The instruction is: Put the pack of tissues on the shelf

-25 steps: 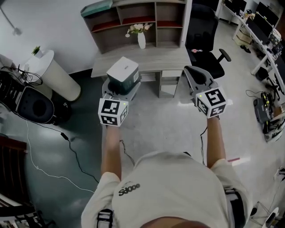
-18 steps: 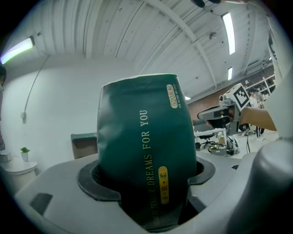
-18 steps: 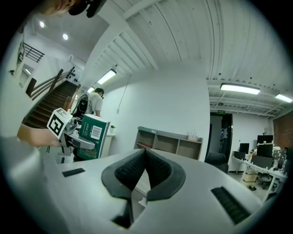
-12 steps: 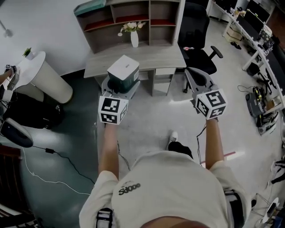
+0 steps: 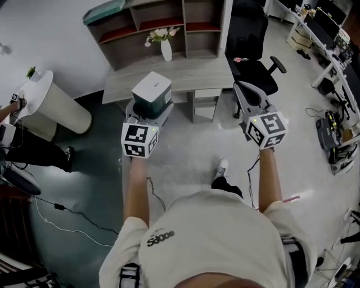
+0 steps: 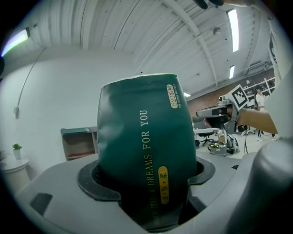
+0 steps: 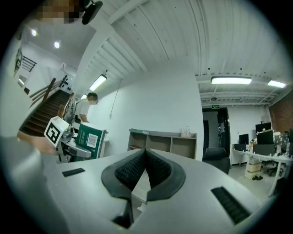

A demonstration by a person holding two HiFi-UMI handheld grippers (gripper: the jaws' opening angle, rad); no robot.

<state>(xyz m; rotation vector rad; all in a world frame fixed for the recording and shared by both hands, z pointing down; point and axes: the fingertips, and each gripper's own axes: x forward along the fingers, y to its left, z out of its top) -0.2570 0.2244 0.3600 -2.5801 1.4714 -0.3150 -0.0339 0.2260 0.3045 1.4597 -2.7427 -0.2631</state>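
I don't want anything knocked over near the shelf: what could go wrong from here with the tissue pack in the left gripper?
1. The left gripper clamps only the lower end of the pack of tissues, so the tall, soft pack might tilt or slip when it is pushed in.
2. The vase of flowers stands on the desk right in front of the shelf, below its middle compartments. A reach there could knock it over.

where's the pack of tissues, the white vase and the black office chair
pack of tissues [image 5: 152,89], head view, its pale top face
white vase [image 5: 166,52], head view, its body
black office chair [image 5: 259,76], head view, its seat
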